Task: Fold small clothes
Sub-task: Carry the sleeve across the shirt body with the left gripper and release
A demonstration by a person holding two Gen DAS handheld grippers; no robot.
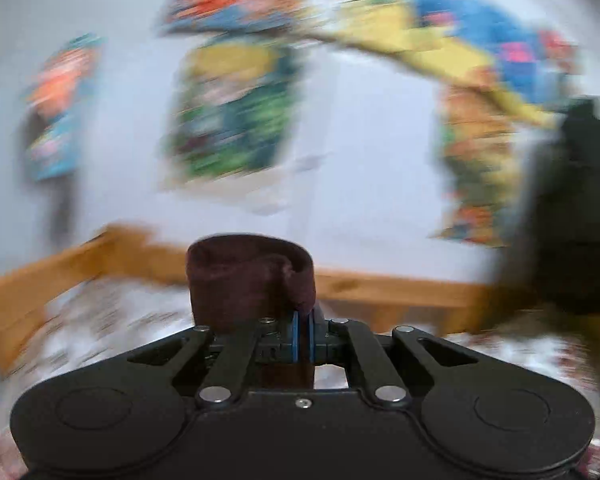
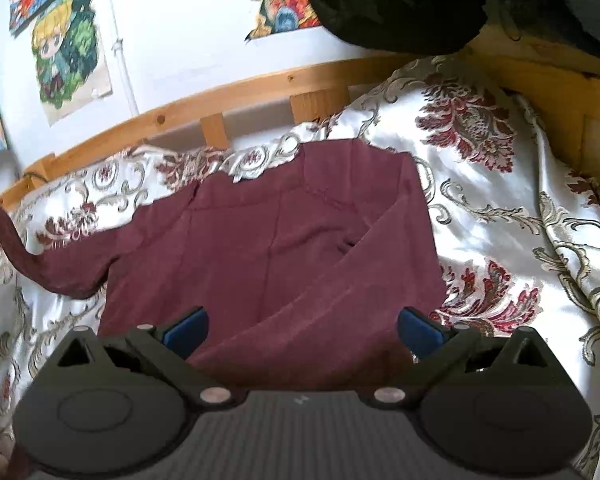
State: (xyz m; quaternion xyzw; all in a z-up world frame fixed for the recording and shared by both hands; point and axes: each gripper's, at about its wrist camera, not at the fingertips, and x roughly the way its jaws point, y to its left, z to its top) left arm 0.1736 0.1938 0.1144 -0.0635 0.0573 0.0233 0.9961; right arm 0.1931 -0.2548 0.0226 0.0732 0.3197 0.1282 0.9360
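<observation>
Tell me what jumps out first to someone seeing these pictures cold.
The maroon garment spread flat on the floral bedspread fills the middle of the right wrist view, one sleeve trailing up and off to the left. In the left wrist view, the left gripper has its jaws shut on a maroon cuff, before blurred bright posters on the wall.

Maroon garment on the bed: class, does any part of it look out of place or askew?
Yes. The maroon garment lies mostly flat on the patterned bedspread, but its left sleeve rises off the bed in a taut strip. The left gripper is shut on that sleeve's cuff.
</observation>
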